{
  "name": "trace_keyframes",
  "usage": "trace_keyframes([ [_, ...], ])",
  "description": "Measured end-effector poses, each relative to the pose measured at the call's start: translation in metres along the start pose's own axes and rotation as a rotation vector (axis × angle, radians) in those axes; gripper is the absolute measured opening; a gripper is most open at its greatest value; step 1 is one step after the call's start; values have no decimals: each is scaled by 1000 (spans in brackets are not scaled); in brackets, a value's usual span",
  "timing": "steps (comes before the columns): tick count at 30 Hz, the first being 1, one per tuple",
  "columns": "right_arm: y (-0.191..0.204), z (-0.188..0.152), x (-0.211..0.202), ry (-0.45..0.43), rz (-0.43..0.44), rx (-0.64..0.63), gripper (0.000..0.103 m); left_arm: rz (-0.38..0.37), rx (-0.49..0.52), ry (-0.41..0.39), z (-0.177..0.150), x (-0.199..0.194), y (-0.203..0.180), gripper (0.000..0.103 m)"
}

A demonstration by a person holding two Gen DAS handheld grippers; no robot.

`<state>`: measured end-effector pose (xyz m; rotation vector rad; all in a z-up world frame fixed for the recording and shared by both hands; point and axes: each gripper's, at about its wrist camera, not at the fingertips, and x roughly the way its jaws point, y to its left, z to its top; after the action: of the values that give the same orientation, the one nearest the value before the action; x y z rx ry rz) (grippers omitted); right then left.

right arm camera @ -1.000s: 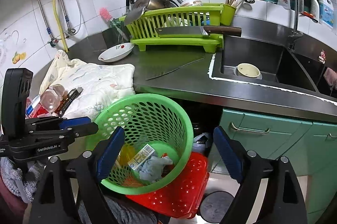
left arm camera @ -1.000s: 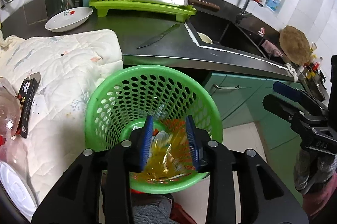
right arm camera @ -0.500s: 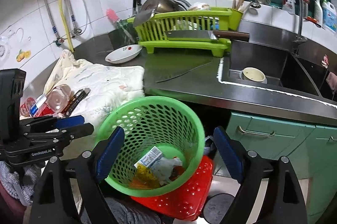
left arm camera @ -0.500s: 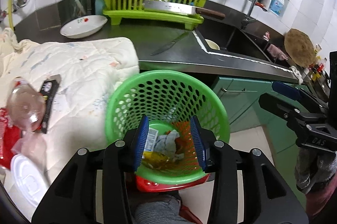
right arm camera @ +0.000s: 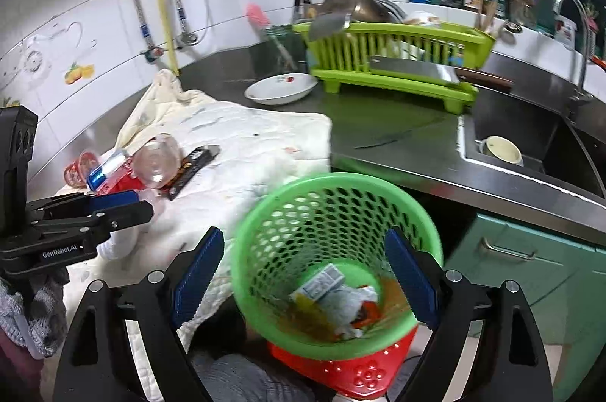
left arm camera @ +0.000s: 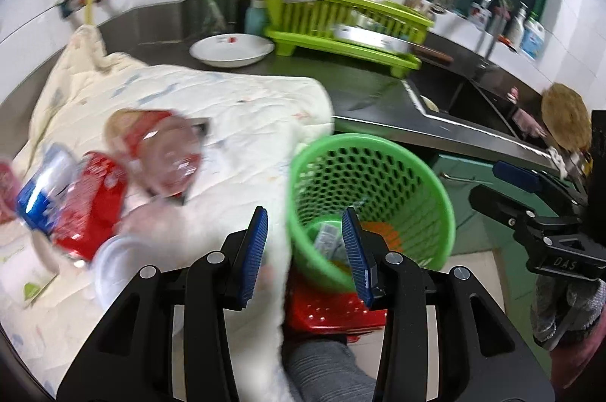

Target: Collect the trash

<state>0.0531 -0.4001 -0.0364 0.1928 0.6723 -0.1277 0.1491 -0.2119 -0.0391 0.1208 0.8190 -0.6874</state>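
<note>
Green plastic, pierced all over with holes, made up the waste basket [right arm camera: 337,250] that everything else in the room seemed arranged around: it stood below the edge of the counter [right arm camera: 378,122], propped on a red perforated crate [right arm camera: 352,368], low enough, I judged, for rubbish to be dropped straight into it from above. At its bottom lay what had been collected: a small printed carton [right arm camera: 320,282], crumpled paper and yellowish wrappers. The left gripper [left arm camera: 305,250] hung over the basket's near rim on the side toward the cloth, its blue jaws parted with nothing between them. The right gripper [right arm camera: 303,277] was poised squarely above the basket, jaws spread wide to either side of the rim and gripping nothing, apparently just waiting its turn. The remaining trash sat up and to the left of the basket on a pale quilted cloth [right arm camera: 246,137] draped over the counter's edge, perhaps laid there to keep the mess off the steel: a clear plastic bottle [right arm camera: 157,161], a crushed red and blue pack [right arm camera: 106,176] touching it, a dark flat wrapper [right arm camera: 193,165] just beside the bottle, and a white lid [left arm camera: 113,262] nearer the cloth's front. Well beyond the basket a white dish [right arm camera: 280,88], a lime drying rack [right arm camera: 394,57] with a cleaver across it and a sink [right arm camera: 530,137] holding a cup looked like kitchenware, not rubbish. My guess was that the bottle pile came next.
</note>
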Motion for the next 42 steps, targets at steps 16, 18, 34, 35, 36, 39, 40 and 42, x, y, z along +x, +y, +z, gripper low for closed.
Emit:
trace_keyframes([
  [16,85,7,28,34,127,-102,84,137,-156,-7,-47,-49,104,41],
  [18,91,8,31,37,136,-110,83,133,-169,5,-57,-49,110,41],
  [34,113,2,50,74,179,-134,83,101,-310,74,-69,-10,148,36],
  [35,113,3,51,76,181,-134,83,98,-316,76,-68,-9,150,36],
  [36,114,3,52,77,181,-135,83,94,-322,77,-68,-7,152,36],
  [39,116,4,54,80,186,-133,83,88,-337,80,-68,-5,157,36],
  [40,116,4,56,83,187,-133,83,84,-341,81,-68,-4,158,36],
  [42,118,4,58,87,186,-135,83,83,-339,87,-68,-2,159,32],
])
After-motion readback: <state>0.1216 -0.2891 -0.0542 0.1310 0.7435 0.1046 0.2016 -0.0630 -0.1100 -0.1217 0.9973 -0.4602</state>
